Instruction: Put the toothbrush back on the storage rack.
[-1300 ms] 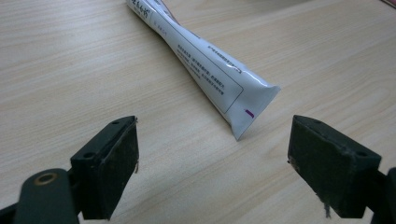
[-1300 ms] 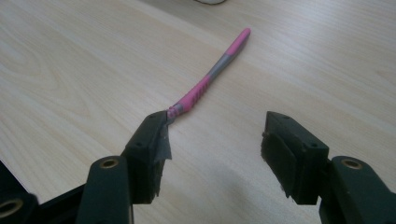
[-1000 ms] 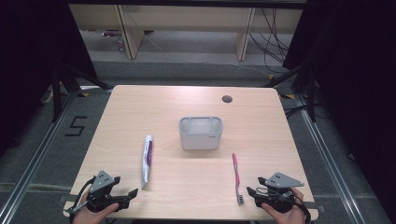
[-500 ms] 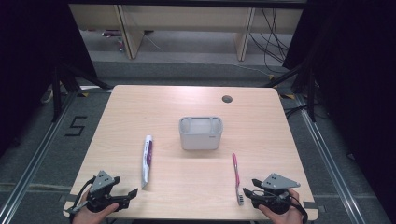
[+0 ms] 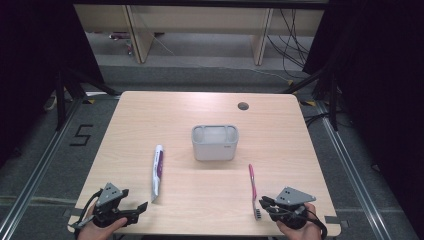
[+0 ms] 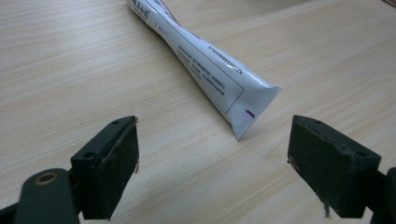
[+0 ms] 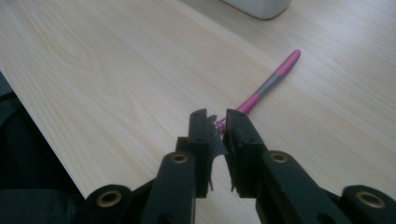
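From the high view, my right gripper (image 5: 264,204) sits at the near edge of the table (image 5: 210,110), its jaws having just been closing, right at the bristle end of the pink toothbrush (image 5: 253,186). The toothbrush lies flat, handle pointing away toward the grey holder (image 5: 215,142), well apart from it. My left gripper (image 5: 134,209) rests near the bottom left, just short of the toothpaste tube (image 5: 157,170).

Left gripper view: jaws spread wide, nothing between them, the tube's (image 6: 205,70) crimped tail lying just ahead on the wood. If I nudge forward carelessly here, I'd push the tube instead of straddling it.

Right gripper view: jaws nearly together, clenched on the toothbrush (image 7: 268,84) at its head end, with the handle running out beyond them. That's my worry. A grip so far toward one end leaves the whole handle as a lever, so on the lift it may droop or swivel in the pads (image 7: 201,128), maybe slip out, and then miss the holder's opening.
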{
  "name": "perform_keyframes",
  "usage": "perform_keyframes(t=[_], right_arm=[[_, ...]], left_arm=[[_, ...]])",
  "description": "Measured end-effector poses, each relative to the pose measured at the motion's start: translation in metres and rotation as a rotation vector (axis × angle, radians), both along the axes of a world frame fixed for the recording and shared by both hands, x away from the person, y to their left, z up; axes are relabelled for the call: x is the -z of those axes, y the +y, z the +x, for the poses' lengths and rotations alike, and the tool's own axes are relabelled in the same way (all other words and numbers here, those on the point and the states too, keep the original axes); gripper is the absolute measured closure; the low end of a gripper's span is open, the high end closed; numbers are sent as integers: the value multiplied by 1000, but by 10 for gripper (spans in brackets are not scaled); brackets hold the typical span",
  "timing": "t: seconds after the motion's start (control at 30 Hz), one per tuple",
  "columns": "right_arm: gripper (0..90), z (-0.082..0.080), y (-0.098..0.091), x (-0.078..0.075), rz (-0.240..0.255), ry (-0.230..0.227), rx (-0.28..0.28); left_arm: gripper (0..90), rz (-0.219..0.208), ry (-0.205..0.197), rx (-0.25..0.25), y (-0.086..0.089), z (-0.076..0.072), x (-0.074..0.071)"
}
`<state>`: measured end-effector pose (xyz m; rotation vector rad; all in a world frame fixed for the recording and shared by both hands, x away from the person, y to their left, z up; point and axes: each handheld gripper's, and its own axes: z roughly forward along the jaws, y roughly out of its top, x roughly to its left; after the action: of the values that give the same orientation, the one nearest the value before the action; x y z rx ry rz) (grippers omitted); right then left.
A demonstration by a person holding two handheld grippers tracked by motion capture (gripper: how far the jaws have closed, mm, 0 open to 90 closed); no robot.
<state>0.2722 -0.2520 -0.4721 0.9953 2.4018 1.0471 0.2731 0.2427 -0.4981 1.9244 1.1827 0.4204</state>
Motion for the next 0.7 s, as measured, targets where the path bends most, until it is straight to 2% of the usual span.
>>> perform_keyframes(t=[0.1, 0.2, 0.23, 0.3, 0.37, 0.47, 0.5, 0.57, 0.67, 0.7], right_arm=[[869, 2, 1, 4, -11, 25, -6], [884, 6, 2, 7, -32, 19, -32], [887, 5, 3, 8, -29, 40, -26], [890, 7, 3, 9, -40, 27, -42], [896, 10, 5, 12, -48, 46, -45], [898, 12, 6, 14, -55, 42, -46], [898, 13, 7, 16, -56, 62, -38], [898, 14, 6, 16, -69, 58, -48], [900, 17, 7, 16, -66, 60, -32], [900, 24, 7, 15, -72, 43, -37]], left_arm=[[160, 0, 0, 1, 0, 0, 0], [160, 5, 2, 1, 0, 0, -1], [160, 4, 1, 3, 0, 0, -1], [160, 0, -1, 2, 0, 0, 0], [160, -2, 0, 1, 0, 0, 0], [160, 5, 2, 4, 0, 0, -1], [160, 7, 3, 3, 0, 0, -1], [160, 9, 3, 0, -1, 0, -1], [160, 9, 3, 2, 0, 0, 0], [160, 9, 4, 0, -1, 0, 0]])
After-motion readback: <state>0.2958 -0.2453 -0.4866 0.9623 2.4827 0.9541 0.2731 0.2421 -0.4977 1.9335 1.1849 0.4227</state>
